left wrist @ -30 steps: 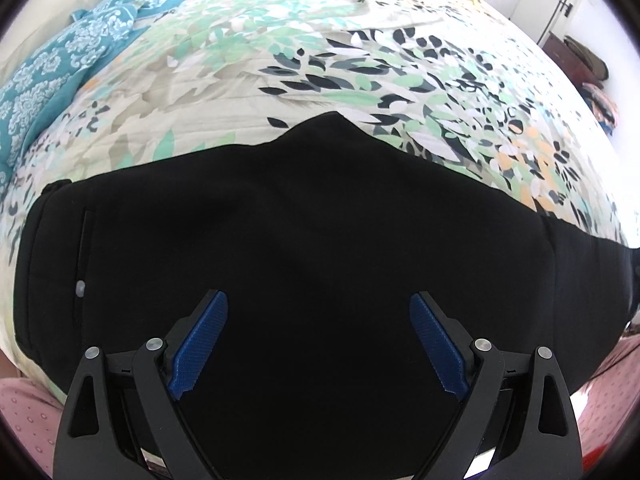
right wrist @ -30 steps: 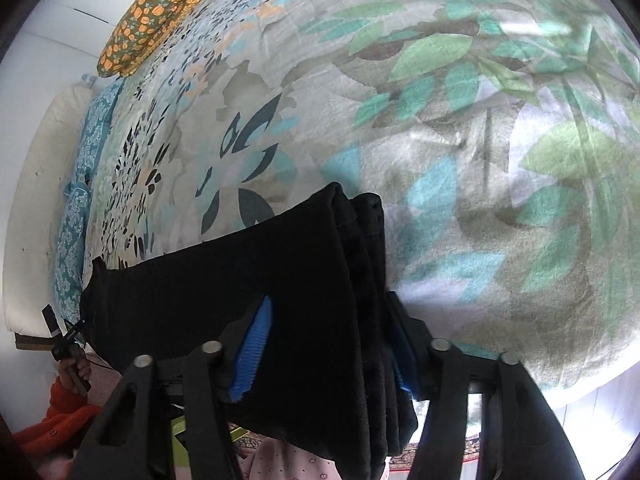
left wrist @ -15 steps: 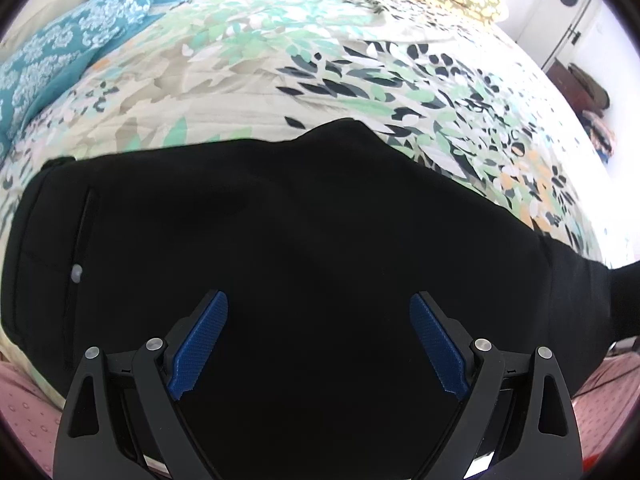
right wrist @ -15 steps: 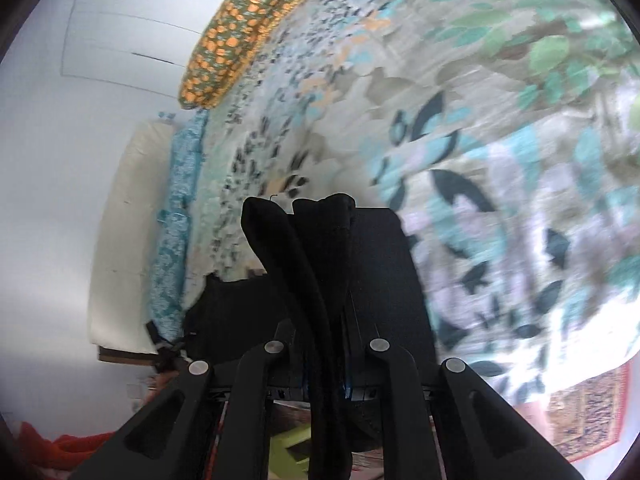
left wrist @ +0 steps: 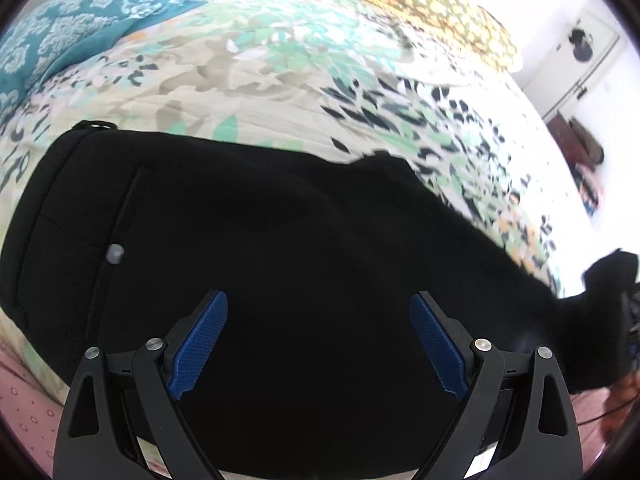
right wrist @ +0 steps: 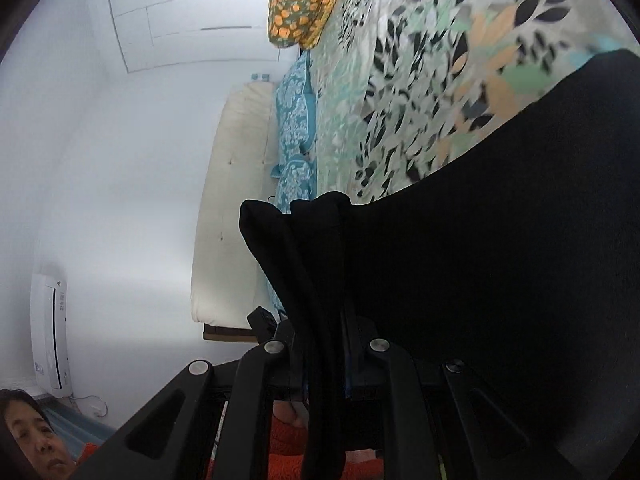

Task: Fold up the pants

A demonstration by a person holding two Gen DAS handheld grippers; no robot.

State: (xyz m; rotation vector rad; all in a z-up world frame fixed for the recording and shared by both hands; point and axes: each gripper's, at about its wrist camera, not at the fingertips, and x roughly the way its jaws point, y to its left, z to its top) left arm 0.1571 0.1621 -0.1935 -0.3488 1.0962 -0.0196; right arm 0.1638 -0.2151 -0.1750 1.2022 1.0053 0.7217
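Black pants (left wrist: 280, 248) lie flat across the near part of a leaf-patterned bed, waistband and a small button (left wrist: 115, 253) to the left. My left gripper (left wrist: 318, 316) hangs open just above the dark cloth, its blue pads (left wrist: 200, 340) spread wide with nothing pinched between them. In the right wrist view my right gripper (right wrist: 326, 364) is shut on the bunched leg end of the pants (right wrist: 316, 248), lifted off the bed. The rest of the fabric (right wrist: 500, 260) drapes away to the right. That raised end also shows at the far right of the left wrist view as a dark hem (left wrist: 612, 276).
The bedspread (left wrist: 280, 80) carries teal patterned pillows (left wrist: 72, 36) at the back left and an orange-flowered pillow (left wrist: 420, 4) at the back. A white wall, a cream headboard (right wrist: 232, 200) and a person (right wrist: 36, 436) at the lower left appear in the right wrist view.
My right gripper shut on the pant-leg end and swung it up and across, the view turning from bedspread toward the wall. The left gripper slid sideways over the pants, still open.
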